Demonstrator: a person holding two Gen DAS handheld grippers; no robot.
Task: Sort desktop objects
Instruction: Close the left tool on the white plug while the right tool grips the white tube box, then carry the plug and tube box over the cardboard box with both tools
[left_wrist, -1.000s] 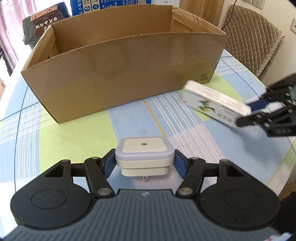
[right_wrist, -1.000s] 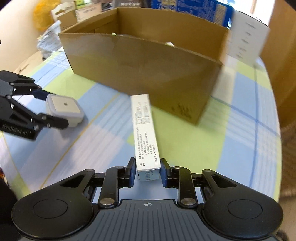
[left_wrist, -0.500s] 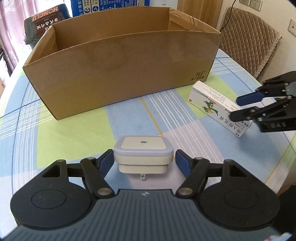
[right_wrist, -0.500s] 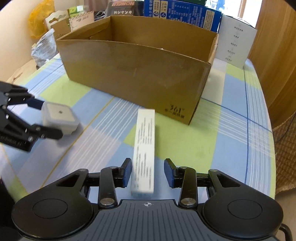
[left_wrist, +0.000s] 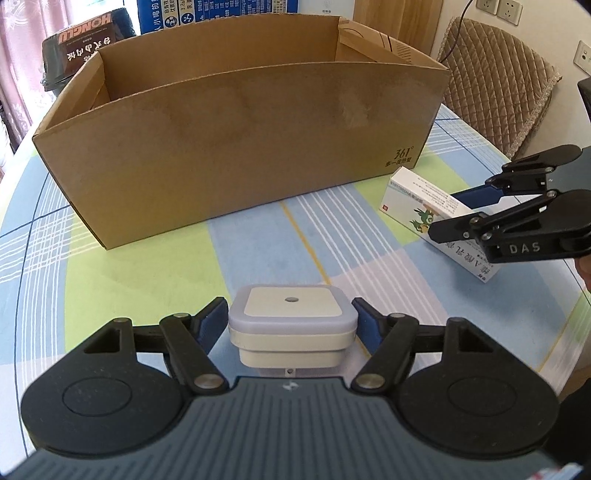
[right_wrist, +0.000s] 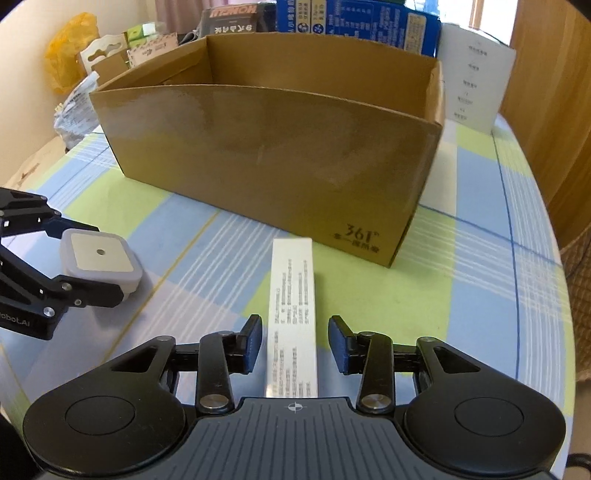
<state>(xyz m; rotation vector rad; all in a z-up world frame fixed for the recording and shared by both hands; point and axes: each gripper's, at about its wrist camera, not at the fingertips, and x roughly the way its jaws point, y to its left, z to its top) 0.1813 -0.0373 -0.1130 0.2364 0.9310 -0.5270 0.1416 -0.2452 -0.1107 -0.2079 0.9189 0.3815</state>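
Observation:
A white square night light (left_wrist: 291, 301) rests on the checked tablecloth (left_wrist: 147, 273). My left gripper (left_wrist: 290, 311) straddles it, open, with both blue pads just clear of its sides. A long white medicine box (right_wrist: 293, 314) lies flat on the cloth, pointing at the front right corner of the big open cardboard box (right_wrist: 277, 147). My right gripper (right_wrist: 294, 328) stands open around the medicine box's near end, with a gap on each side. In the left wrist view the medicine box (left_wrist: 417, 210) and the right gripper (left_wrist: 450, 214) sit at the right.
A quilted chair (left_wrist: 498, 85) stands beyond the table's right edge. Behind the cardboard box are blue cartons (right_wrist: 354, 22), a white box (right_wrist: 476, 81), a black packet (left_wrist: 81, 40) and a yellow bag (right_wrist: 64, 66). Striped cloth separates the two grippers.
Both grippers have opened. The night light is let go, and the medicine box, held tilted in the air a second ago, now lies flat on the cloth.

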